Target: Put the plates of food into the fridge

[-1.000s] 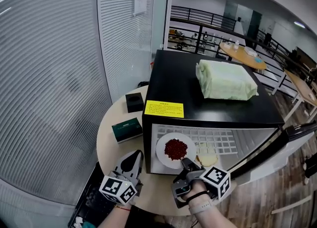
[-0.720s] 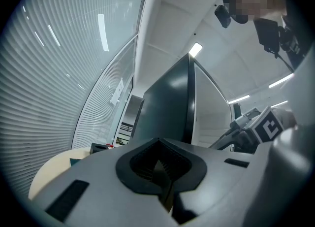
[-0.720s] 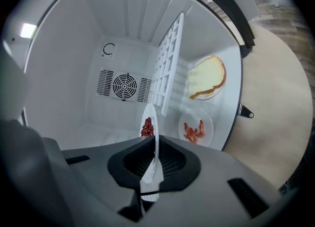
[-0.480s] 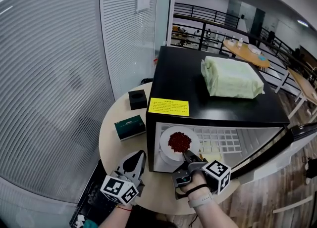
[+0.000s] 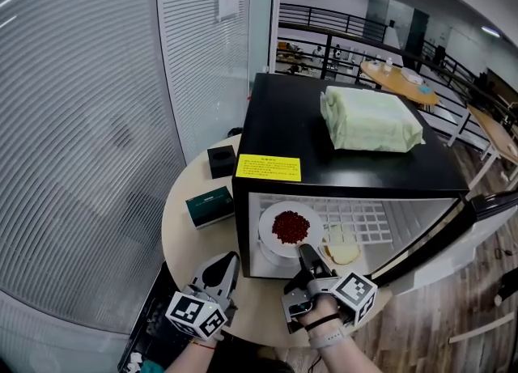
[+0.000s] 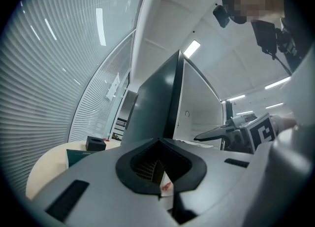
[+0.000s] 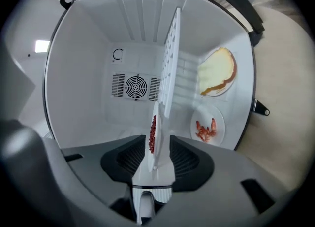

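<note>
**Plate of red food at the fridge shelf, right jaws letting go**

The white plate of red food point(image 5: 290, 228) sits at the front left of the wire shelf point(image 5: 364, 222) inside the open black fridge point(image 5: 340, 145). In the right gripper view the plate shows edge-on, its near rim between the jaws. The right gripper point(image 5: 310, 260) is turned on its side at the fridge mouth. Its jaws are opening, and their pads stand off the rim on both sides.

Below the shelf lie two more plates, one with pale bread-like food point(image 7: 216, 72) and one with red pieces point(image 7: 206, 127). A round fan grille point(image 7: 135, 85) is set in the white back wall.

The left gripper point(image 5: 222, 270) hangs low over the near edge of the round table point(image 5: 194, 234), left of the fridge. Its jaws are pressed together with nothing between them.

A green wrapped pack point(image 5: 371, 125) lies on top of the fridge, and a yellow label point(image 5: 269, 167) is stuck at the top's front left corner. The door point(image 5: 437, 234) swings out to the right. On the table beside the fridge are a black box point(image 5: 220, 160) and a dark green box point(image 5: 209, 204).
</note>
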